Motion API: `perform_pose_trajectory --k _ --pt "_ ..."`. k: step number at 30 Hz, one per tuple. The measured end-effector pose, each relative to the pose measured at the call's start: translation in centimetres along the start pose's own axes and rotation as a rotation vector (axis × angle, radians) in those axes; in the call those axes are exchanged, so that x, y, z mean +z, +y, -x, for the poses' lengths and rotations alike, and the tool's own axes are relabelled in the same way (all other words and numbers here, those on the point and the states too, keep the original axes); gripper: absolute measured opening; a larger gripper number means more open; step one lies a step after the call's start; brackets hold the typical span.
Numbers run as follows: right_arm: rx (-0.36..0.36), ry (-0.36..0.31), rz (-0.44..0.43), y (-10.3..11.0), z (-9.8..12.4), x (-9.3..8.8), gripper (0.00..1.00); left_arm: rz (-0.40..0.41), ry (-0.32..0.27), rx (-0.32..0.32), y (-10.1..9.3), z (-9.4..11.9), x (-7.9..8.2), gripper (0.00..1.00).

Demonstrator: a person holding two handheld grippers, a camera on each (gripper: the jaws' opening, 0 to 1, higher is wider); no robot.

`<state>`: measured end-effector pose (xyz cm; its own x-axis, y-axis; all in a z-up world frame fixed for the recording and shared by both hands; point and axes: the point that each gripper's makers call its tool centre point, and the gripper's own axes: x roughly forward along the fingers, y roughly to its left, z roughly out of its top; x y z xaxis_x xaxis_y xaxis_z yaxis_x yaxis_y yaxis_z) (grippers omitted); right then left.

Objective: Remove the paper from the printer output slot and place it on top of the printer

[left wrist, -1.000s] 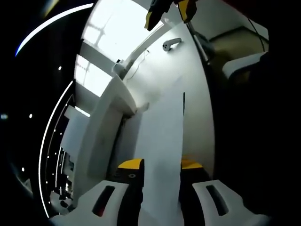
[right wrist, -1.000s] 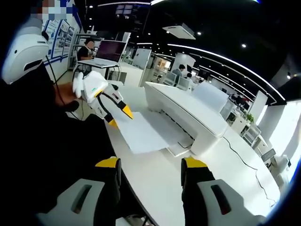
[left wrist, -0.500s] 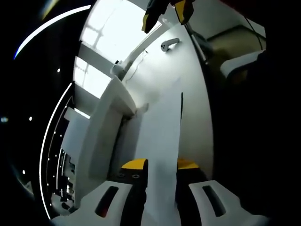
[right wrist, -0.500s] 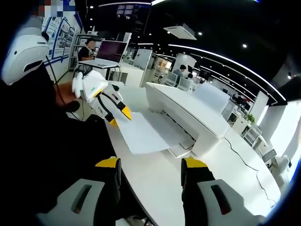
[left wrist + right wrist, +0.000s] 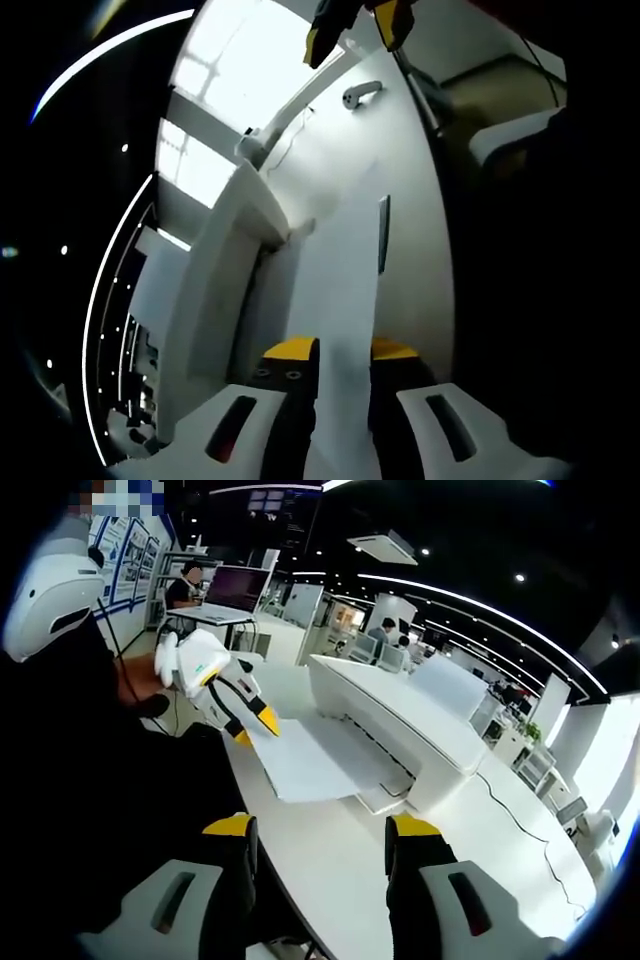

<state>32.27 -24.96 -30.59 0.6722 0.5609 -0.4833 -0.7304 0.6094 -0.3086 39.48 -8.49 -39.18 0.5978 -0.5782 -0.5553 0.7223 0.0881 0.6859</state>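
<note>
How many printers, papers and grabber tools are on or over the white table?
Printer: 1
Sheet of paper: 1
Grippers: 2, the left gripper with its jaws closing on the paper's edge, and the right gripper open above the table
Total: 4

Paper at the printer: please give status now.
Left claw shut on paper edge. Right claw open, hovering apart. Paper in printer slot; path clear.

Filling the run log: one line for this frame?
stage: gripping paper | left gripper: shut on paper | right gripper: open, idle | printer: top bare
</note>
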Motion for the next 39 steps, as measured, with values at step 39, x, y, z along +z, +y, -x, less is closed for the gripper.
perform_pose_trajectory --k 39 --pt "0.010 0.011 0.005 0.21 -0.34 0.22 0.47 -0.019 -0.013 0.010 0.57 0.28 0.23 0.16"
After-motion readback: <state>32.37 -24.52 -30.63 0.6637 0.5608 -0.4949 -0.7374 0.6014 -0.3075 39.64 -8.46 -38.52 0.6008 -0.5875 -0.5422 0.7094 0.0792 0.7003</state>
